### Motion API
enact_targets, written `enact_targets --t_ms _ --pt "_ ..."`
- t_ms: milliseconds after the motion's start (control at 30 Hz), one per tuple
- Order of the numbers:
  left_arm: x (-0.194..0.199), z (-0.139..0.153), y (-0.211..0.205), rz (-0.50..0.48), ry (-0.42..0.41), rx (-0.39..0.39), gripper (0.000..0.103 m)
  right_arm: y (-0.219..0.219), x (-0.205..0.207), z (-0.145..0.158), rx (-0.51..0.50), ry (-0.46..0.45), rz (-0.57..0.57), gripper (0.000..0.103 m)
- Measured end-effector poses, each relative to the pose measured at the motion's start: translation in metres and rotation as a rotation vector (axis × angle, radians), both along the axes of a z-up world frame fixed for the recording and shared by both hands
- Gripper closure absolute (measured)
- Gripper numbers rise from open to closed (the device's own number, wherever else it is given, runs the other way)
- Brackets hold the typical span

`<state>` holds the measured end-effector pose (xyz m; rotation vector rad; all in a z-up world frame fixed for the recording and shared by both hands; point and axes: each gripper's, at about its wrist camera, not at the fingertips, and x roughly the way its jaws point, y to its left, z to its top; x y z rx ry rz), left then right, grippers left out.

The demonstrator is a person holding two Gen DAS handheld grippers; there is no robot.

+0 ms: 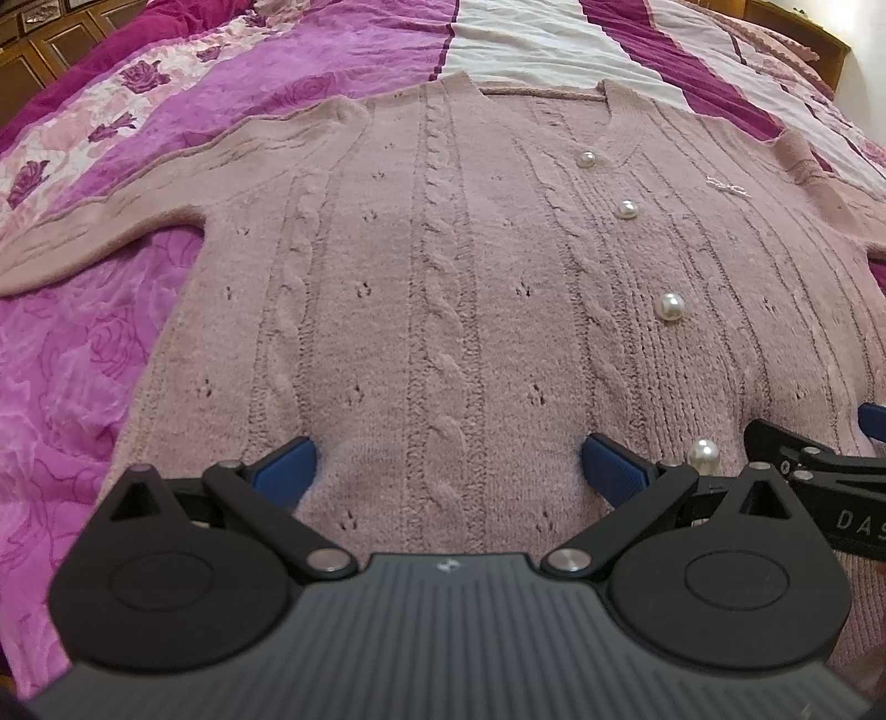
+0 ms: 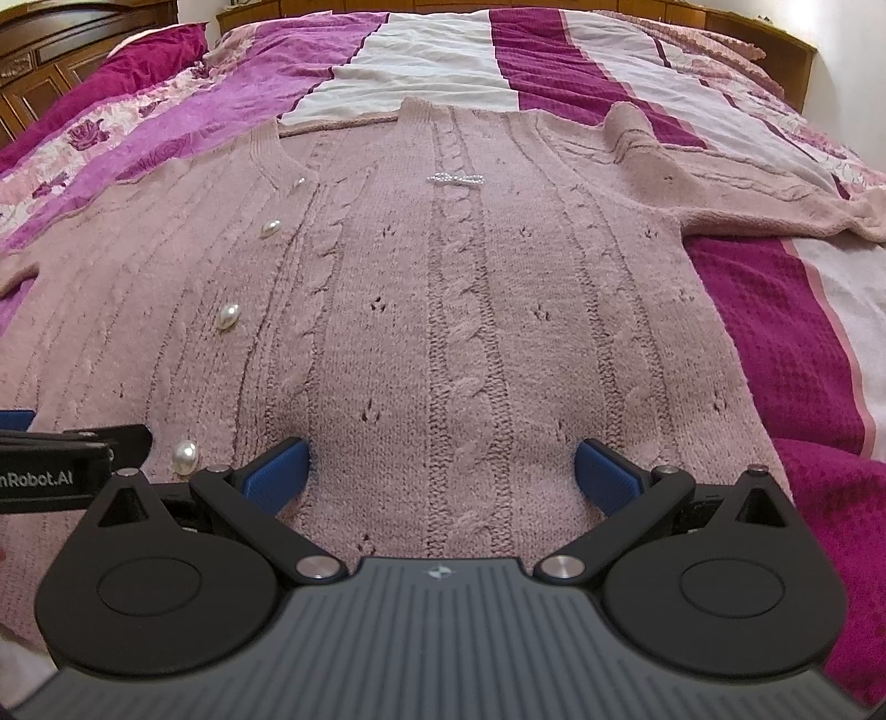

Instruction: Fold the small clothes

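Note:
A dusty-pink cable-knit cardigan [image 1: 443, 288] with pearl buttons [image 1: 671, 306] lies flat and face up on the bed, sleeves spread to both sides; it also shows in the right wrist view [image 2: 459, 310]. My left gripper [image 1: 448, 462] is open, its blue pads low over the cardigan's lower left half near the hem. My right gripper [image 2: 442, 464] is open over the lower right half. Each gripper shows at the edge of the other's view: the right gripper [image 1: 819, 471] and the left gripper [image 2: 66, 448]. Neither holds anything.
The bedspread [image 1: 83, 354] is magenta, pink floral and white striped; it also shows in the right wrist view [image 2: 775, 310]. A small beaded bow [image 2: 455, 178] sits on the cardigan's chest. A wooden headboard [image 2: 775, 39] and wooden cabinets [image 2: 50, 50] stand beyond the bed.

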<state>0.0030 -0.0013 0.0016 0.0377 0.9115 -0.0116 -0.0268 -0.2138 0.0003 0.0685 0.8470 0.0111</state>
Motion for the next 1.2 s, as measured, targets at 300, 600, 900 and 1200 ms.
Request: enact_targets --t_ms 300,600,900,1200 --pt "-0.001 0.017 0.002 -0.012 -0.014 -0.028 0.0 -0.03 0.001 0.02 0.204 -0.016 0.054 0.0" --pt "0.014 0.041 0.001 0.029 -0.033 -0.051 0.0 -0.097 0.014 0.059 0.323 -0.11 0.051 0.0" --pt "0.032 0.045 0.002 0.092 -0.01 -0.044 0.0 -0.204 0.047 0.055 0.418 -0.175 -0.135 0.0" --pt "0.045 0.042 -0.009 0.113 0.021 -0.001 0.0 -0.304 0.075 0.036 0.394 -0.223 -0.335 0.0"
